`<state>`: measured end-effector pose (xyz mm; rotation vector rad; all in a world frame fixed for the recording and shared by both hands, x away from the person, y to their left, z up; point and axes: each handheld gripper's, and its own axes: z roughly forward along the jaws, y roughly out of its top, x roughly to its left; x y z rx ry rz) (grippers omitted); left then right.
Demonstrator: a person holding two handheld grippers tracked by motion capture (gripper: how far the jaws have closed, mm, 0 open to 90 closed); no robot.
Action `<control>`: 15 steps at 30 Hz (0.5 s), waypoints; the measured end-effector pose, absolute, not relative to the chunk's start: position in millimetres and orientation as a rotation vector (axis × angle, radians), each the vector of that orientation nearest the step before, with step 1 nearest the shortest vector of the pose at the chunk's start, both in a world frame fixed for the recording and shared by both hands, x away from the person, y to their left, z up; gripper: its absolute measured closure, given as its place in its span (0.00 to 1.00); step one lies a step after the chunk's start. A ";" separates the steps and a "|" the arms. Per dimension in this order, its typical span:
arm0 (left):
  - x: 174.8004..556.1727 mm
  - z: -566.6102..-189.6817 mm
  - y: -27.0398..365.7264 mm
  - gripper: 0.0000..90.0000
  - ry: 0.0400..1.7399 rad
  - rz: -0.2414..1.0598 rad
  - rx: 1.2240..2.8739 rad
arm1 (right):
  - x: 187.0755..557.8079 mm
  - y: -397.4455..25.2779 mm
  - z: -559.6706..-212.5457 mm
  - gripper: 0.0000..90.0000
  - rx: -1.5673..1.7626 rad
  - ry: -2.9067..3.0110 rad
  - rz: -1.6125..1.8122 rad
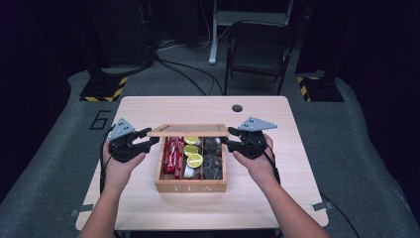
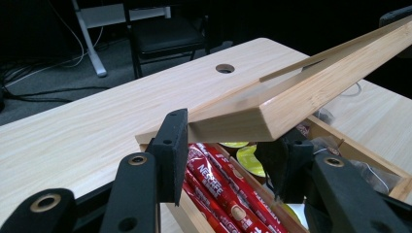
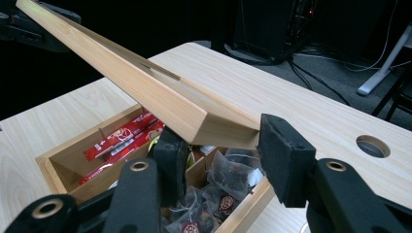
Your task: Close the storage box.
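Forearms came in from the near edge of the pale wooden counter (image 1: 148, 109). Nearest stood the open wooden box lettered TEA (image 1: 190, 187), holding red stick packets (image 1: 173, 153), yellow-green lidded capsules (image 1: 194, 159) and dark tea bags (image 1: 213, 158) in separate compartments. Its flat bamboo lid (image 1: 188, 130) hung lifted above the box's far side. The left hand-held gripper (image 1: 148, 139) was clamped on the lid's left end, the right hand-held gripper (image 1: 229, 141) on its right end. Farther off stood a dark folding chair (image 1: 257, 49).
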<state>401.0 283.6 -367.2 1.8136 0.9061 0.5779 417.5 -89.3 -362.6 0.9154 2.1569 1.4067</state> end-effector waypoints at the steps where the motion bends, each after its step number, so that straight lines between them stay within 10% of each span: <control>1: 400.8 -367.2 283.6 0.61 0.906 0.579 1.818 | 417.1 -89.2 -362.9 0.60 0.921 2.155 1.408; 15: 396.9 -364.0 286.5 0.59 0.904 0.592 1.798 | 420.1 -90.0 -361.0 0.60 0.920 2.157 1.417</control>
